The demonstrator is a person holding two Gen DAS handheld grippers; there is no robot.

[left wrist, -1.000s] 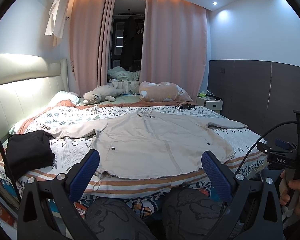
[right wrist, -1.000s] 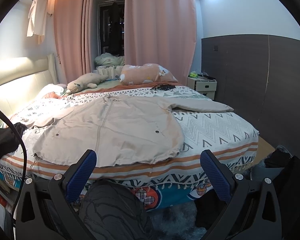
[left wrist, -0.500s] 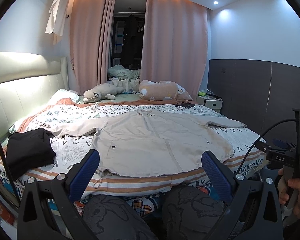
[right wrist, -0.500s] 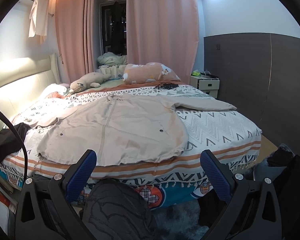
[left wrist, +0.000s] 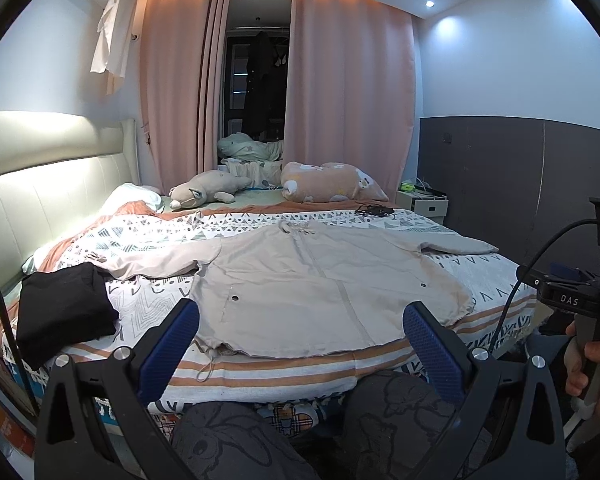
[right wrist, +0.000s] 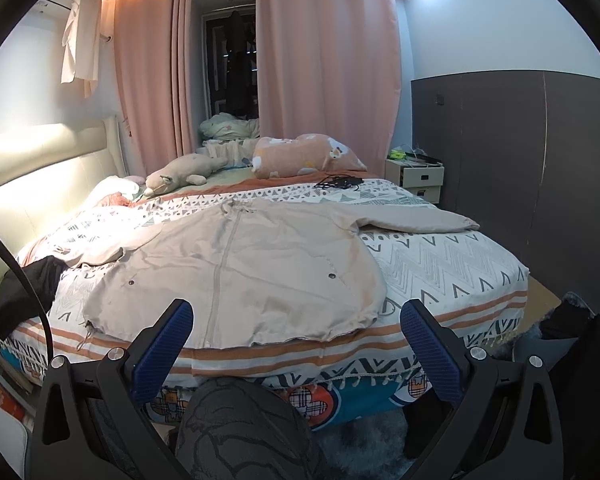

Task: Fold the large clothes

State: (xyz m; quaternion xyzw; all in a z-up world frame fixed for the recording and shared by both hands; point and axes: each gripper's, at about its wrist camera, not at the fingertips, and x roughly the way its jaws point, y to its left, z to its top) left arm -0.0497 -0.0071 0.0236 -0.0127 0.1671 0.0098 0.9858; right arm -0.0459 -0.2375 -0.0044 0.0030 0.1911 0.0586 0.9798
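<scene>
A large beige jacket (left wrist: 320,284) lies spread flat, front up, on the patterned bed cover, hem toward me and sleeves stretched to both sides; it also shows in the right wrist view (right wrist: 236,264). My left gripper (left wrist: 300,344) is open and empty, held off the bed's near edge just short of the hem. My right gripper (right wrist: 296,344) is open and empty, also short of the hem. The right gripper's handle (left wrist: 580,308) and the hand that holds it show at the right of the left wrist view.
A folded black garment (left wrist: 60,308) lies at the bed's left near corner. Plush toys (left wrist: 204,192) and an orange pillow (left wrist: 328,184) lie at the far side. A black cable bundle (right wrist: 340,182) lies beyond the collar. A nightstand (right wrist: 414,178) stands at the right wall. My knees (left wrist: 236,440) are below the grippers.
Both grippers have drifted slightly; the view has tilted a little and the bed sits a touch closer. The jacket has not moved and both grippers stay open.
</scene>
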